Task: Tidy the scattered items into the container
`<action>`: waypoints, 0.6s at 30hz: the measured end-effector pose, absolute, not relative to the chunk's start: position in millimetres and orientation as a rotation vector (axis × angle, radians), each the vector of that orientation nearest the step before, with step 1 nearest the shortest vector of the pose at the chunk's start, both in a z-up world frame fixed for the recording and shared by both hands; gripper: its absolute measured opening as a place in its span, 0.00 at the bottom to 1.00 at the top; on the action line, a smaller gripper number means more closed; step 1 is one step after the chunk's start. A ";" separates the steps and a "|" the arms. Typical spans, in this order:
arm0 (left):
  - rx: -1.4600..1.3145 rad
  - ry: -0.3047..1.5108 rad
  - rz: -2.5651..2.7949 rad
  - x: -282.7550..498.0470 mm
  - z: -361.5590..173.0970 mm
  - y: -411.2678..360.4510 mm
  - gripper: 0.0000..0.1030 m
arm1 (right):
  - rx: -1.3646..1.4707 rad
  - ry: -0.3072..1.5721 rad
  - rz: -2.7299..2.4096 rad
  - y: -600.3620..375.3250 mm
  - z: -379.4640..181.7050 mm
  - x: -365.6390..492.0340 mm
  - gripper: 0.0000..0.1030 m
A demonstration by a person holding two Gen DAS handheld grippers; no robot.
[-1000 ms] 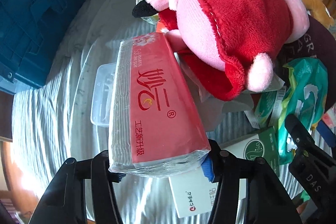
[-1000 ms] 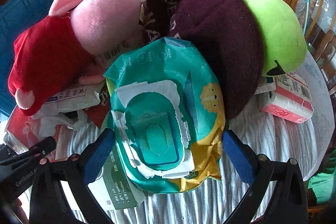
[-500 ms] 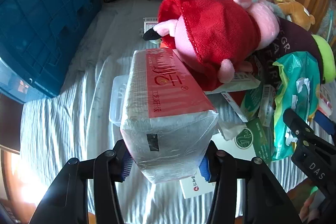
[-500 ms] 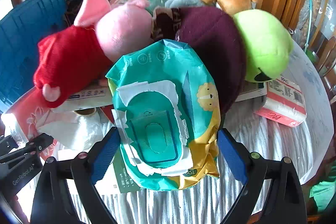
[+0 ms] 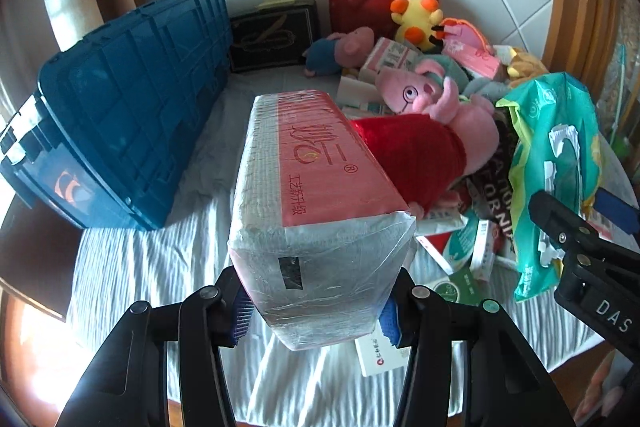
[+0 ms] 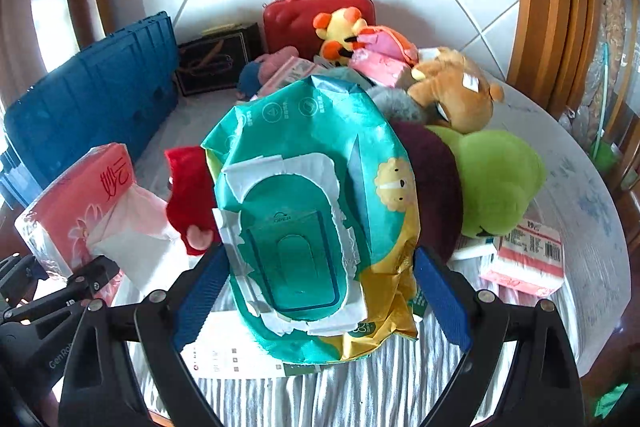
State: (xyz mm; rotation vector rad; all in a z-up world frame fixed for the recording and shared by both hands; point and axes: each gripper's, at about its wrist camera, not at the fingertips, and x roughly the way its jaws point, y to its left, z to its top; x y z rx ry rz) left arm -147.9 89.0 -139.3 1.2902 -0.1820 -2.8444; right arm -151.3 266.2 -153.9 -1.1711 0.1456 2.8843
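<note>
My left gripper (image 5: pixel 316 311) is shut on a red tissue pack (image 5: pixel 316 195) wrapped in clear plastic and holds it above the striped cloth. The pack also shows in the right wrist view (image 6: pixel 76 203). My right gripper (image 6: pixel 320 295) is shut on a green and gold wet wipes pack (image 6: pixel 316 211) and holds it lifted; it also shows in the left wrist view (image 5: pixel 556 163). The blue crate (image 5: pixel 120 131) stands at the left, lying on its side; it also shows in the right wrist view (image 6: pixel 92 99).
A heap of plush toys fills the right: a pink pig in red (image 5: pixel 424 151), a green one (image 6: pixel 496 179), a brown bear (image 6: pixel 456 95). A red case (image 5: pixel 380 3) and black box (image 5: pixel 272 39) stand at the back. Small boxes (image 5: pixel 460 267) lie on the cloth.
Both grippers have risen and pulled back with their packs. The tissue pack and wipes pack now hang higher above the heap, and more of the wall and crate shows.
</note>
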 end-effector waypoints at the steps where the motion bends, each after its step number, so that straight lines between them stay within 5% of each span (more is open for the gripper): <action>1: 1.265 -0.177 -2.847 -147.6 -132.9 87.8 0.48 | -1.149 0.136 2.905 262.3 -146.4 -150.4 0.91; 18: 0.982 -0.120 -2.799 -134.5 -54.8 46.5 0.48 | -0.915 0.025 3.195 204.0 -52.5 -150.8 0.91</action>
